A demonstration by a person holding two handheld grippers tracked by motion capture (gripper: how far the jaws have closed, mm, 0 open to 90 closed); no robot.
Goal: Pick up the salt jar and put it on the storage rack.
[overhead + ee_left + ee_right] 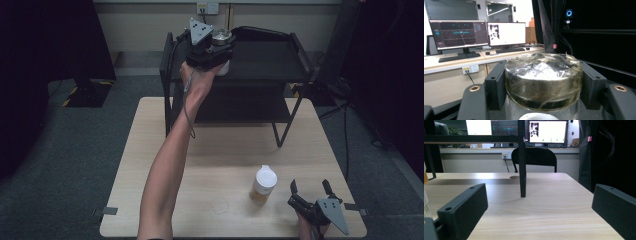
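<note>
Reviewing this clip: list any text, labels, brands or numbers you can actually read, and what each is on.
None is legible.
Left monitor: graph graphics, any lettering too small.
Right monitor: white screen, marks blurred.
Jar in the left gripper: wrapped lid, no readable label.
Bottle on the table: label unreadable.

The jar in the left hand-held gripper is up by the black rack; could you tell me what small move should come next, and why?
Probably lower the jar gently onto the rack's top shelf, then open. The left hand-held gripper is shut on the jar's foil-wrapped lid at the shelf's left end, over bare shelf. Whether the jar already touches the shelf cannot be told.
</note>
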